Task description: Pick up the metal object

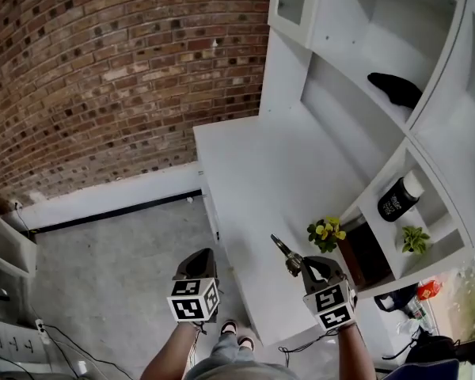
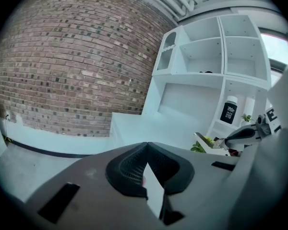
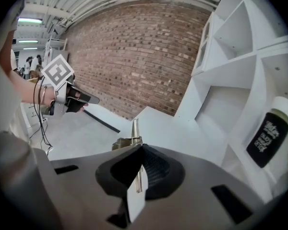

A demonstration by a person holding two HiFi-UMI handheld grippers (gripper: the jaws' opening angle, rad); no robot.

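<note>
The metal object (image 1: 284, 253) is a slim brass-coloured piece with a long pointed tip. My right gripper (image 1: 307, 266) is shut on it and holds it above the near part of the white desk (image 1: 277, 165). In the right gripper view the metal object (image 3: 134, 134) sticks straight out past the closed jaws of the right gripper (image 3: 138, 176). My left gripper (image 1: 199, 264) hangs over the floor left of the desk, shut with nothing in it. In the left gripper view the left gripper (image 2: 146, 171) shows closed jaws, and the metal object (image 2: 205, 142) appears at the right.
A white shelf unit (image 1: 427, 133) stands on the desk's right side. It holds a dark bottle (image 1: 399, 197), a black item (image 1: 396, 89) and a small green plant (image 1: 414, 238). A yellow-flowered plant (image 1: 326, 232) sits near my right gripper. A brick wall (image 1: 103, 70) rises behind.
</note>
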